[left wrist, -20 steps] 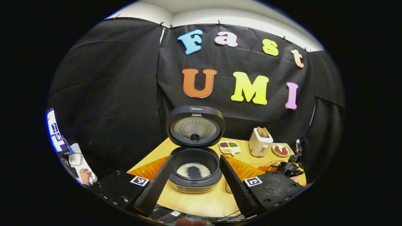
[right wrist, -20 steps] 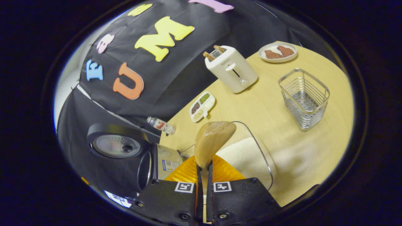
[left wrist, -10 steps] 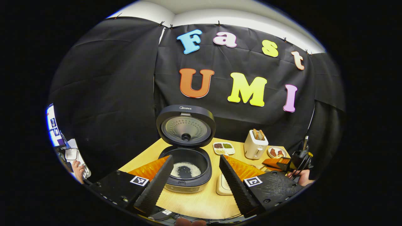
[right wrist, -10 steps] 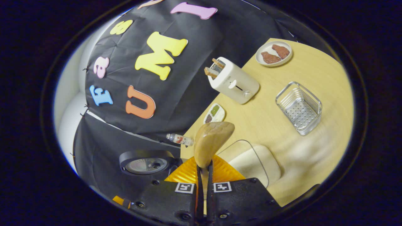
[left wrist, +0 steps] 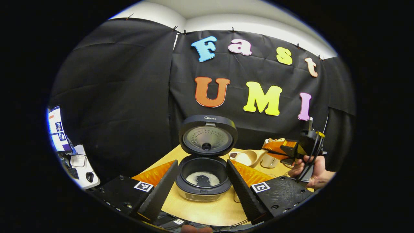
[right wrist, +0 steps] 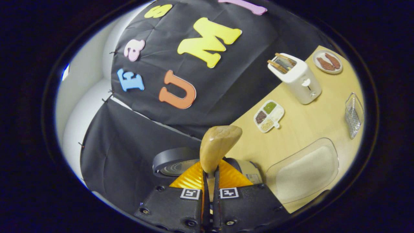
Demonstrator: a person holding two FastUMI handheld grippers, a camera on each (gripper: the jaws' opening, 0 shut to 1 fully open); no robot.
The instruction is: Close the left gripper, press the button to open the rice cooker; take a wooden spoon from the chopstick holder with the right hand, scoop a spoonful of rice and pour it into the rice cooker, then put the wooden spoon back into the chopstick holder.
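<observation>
The rice cooker (left wrist: 203, 191) stands open, its lid (left wrist: 208, 136) upright and some rice in the pot (left wrist: 203, 178). My left gripper (left wrist: 200, 191) is open, one finger on either side of the cooker in its view. My right gripper (right wrist: 210, 173) is shut on the handle of the wooden spoon (right wrist: 220, 144), whose back faces the camera. In the left gripper view the spoon (left wrist: 246, 157) carries rice and hovers just right of the cooker, held by the right gripper (left wrist: 284, 148) and a hand (left wrist: 312, 173). The metal chopstick holder (right wrist: 353, 113) stands at the far right.
A clear container of rice (right wrist: 304, 171) lies on the wooden table (right wrist: 300, 129) right of the cooker. Behind it stand a white toaster (right wrist: 299, 81), a divided dish of grains (right wrist: 268, 116) and a plate with meat (right wrist: 327, 61). A desk with a monitor (left wrist: 58, 129) is far left.
My right gripper has lifted the spoon with rice away from the container and swung it left toward the open cooker. The left gripper stays open in front of the cooker.
</observation>
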